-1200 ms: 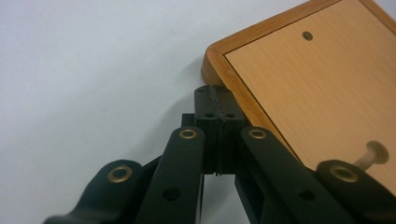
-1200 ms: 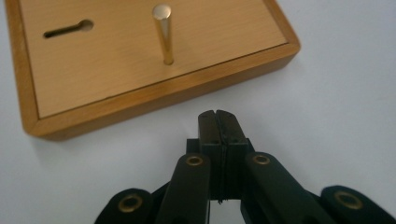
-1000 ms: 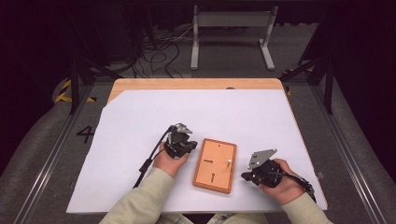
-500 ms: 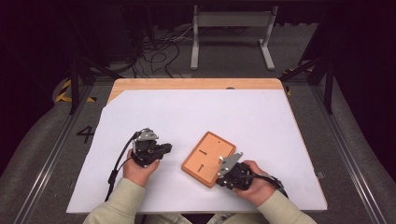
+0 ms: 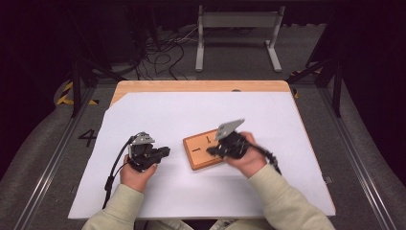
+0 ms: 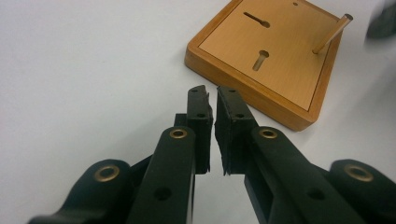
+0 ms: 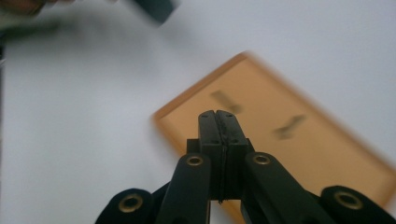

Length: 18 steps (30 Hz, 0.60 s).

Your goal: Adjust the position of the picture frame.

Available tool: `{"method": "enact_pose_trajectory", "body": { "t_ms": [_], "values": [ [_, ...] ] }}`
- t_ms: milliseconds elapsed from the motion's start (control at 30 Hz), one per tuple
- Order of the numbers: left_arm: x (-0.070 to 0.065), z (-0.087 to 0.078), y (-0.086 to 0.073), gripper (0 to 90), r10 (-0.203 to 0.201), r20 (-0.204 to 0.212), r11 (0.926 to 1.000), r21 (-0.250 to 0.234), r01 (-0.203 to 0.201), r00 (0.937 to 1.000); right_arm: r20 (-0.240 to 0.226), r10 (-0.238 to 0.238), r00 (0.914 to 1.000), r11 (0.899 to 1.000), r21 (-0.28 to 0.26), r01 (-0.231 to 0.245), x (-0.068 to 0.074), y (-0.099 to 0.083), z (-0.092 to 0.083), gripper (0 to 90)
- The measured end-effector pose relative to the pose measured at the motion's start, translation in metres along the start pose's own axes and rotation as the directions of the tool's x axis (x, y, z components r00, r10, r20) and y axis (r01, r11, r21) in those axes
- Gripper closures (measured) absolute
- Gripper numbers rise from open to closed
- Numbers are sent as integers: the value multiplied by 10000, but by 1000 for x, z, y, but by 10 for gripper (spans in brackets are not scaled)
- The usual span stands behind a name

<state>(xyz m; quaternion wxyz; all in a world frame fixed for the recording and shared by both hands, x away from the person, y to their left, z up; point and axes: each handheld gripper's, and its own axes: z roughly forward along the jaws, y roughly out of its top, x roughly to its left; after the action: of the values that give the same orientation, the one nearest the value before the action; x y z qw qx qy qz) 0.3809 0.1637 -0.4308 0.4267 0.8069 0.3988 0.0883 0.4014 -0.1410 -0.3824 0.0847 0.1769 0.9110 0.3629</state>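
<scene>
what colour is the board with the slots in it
Orange-brown wood, the wooden board has a lighter inset top; the left gripper view shows it best.

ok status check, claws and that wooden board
Left claw nearly shut, empty, short of the wooden board. Right claw shut, empty, over it. Thin peg upright on board.

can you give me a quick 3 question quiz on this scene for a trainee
1. True or false: the wooden board lies on the white sheet.
2. Which gripper is over the board? A. left gripper B. right gripper
3. Fill in: a thin metal ____ stands tilted at the board's far corner in the left gripper view.

Key
1. True.
2. B. In the high view the right gripper is over the board, its jaws pressed together; the left gripper sits apart, beside it, jaws a narrow slit apart.
3. Pin.
</scene>
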Motion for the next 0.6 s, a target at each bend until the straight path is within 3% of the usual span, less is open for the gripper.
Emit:
{"method": "enact_pose_trajectory", "body": {
  "t_ms": [33,100,233,333,367,433,600],
  "values": [
    [-1,0,0,830,17,-18,10000,5,-17,10000,370,311,9988,9993,-197,-304,-17,6,-9,900],
    [-2,1,0,819,52,12,10000,-2,-52,10000,1401,666,9879,9976,105,-688,-50,10,-9,900],
    [-2,1,0,782,198,18,9997,-126,-198,9998,1871,2388,9529,9681,313,-2487,-110,-8,24,900],
    [-1,2,0,783,229,58,9997,-119,-229,9997,2146,2612,9411,9566,727,-2821,-124,-17,46,900],
    [-1,2,-1,784,206,106,9997,-90,-205,9997,2163,2574,9418,9574,752,-2789,-126,-17,50,900],
    [-2,3,-1,786,230,140,9997,-78,-229,9996,2214,2797,9342,9448,1094,-3088,-131,-16,54,900],
    [-2,0,0,787,248,195,9995,-213,-244,9995,1952,2501,9484,9293,2265,-2917,-128,-12,49,900]
  ]
}}
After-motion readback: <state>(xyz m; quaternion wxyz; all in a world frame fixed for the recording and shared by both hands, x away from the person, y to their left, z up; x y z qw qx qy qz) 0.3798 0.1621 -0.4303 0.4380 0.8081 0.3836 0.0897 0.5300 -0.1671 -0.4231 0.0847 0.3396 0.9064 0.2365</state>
